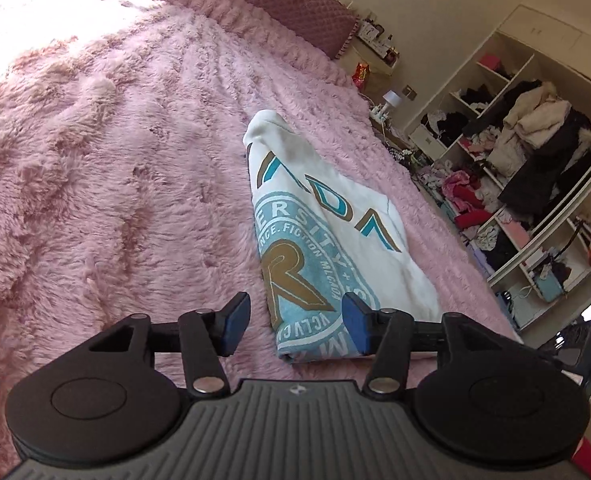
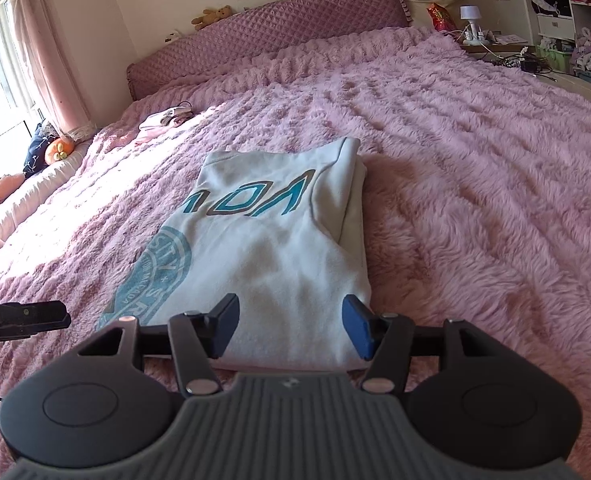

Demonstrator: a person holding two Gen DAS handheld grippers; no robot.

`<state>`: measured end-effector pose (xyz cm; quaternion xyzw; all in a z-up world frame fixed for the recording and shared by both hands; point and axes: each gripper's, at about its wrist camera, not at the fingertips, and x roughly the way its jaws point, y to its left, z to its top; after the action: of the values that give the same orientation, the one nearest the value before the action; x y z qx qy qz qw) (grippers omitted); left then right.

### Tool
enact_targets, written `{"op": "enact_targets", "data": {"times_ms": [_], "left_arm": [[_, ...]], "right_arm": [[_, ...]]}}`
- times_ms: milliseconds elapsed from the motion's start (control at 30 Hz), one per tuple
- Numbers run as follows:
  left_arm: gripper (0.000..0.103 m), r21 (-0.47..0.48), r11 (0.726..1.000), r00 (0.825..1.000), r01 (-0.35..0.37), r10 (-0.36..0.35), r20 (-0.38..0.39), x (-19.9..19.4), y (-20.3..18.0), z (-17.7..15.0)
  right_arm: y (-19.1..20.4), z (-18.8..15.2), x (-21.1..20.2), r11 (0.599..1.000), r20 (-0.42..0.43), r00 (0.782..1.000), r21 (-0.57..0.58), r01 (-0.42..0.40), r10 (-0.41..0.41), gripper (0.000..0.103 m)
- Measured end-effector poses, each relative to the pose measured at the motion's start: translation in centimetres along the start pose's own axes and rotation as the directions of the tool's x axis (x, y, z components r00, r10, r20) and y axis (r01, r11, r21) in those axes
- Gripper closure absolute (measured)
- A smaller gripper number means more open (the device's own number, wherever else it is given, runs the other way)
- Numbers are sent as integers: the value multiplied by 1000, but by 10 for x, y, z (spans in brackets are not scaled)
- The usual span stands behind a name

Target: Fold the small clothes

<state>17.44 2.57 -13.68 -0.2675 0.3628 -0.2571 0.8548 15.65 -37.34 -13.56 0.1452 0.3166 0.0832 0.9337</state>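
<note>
A white shirt [image 1: 327,216] with a teal round print and teal letters lies folded into a long strip on the pink fluffy bedspread [image 1: 115,160]. It also shows in the right wrist view [image 2: 271,240], with a side folded in along its right edge. My left gripper [image 1: 295,320] is open and empty, just above the shirt's near end. My right gripper [image 2: 291,326] is open and empty over the shirt's near hem. The left gripper's side [image 2: 19,318] shows at the left edge of the right wrist view.
A quilted purple headboard [image 2: 295,20] runs along the far side of the bed. Small pink clothes [image 2: 163,120] lie near it. A bedside table [image 2: 491,42] with a lamp and cables stands to the right. Open shelves full of clothes [image 1: 515,168] stand beyond the bed.
</note>
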Motion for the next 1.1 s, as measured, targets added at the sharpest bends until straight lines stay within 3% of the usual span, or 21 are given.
{"op": "enact_targets", "data": {"times_ms": [67,233,400,467,567,633,800,933,1100], "left_arm": [[25,-126,989,997,81,-79,18,10,19,13],[24,-295,946,990,134,-138,9,44,58,35],[24,-465,854,962,233,-272,-18,84,89,35],[24,-503,818,942,280,-335,-19,96,96,33],[20,-536,786,931,309,-365,1,106,101,34],[17,-532,784,926,321,-378,0,111,100,37],[17,-478,829,922,289,-375,-94,119,94,49],[16,-459,843,910,281,-385,-151,132,87,51],[13,-445,851,902,279,-392,-184,153,77,54]], "right_arm": [[-4,4,0,1000,-3,1000,2,-3,3,49],[-11,11,5,999,-16,1000,-28,16,-16,46],[-23,15,9,1000,-20,1000,-22,19,-19,40],[-36,17,13,999,-25,999,28,-33,34,38],[-61,18,20,980,-18,992,156,-120,124,37],[-78,18,28,955,-11,985,249,-163,172,37],[-101,21,44,911,-2,967,337,-238,253,36],[-107,27,68,845,-24,920,406,-348,391,35],[-107,30,101,796,-54,889,472,-379,455,34]]}}
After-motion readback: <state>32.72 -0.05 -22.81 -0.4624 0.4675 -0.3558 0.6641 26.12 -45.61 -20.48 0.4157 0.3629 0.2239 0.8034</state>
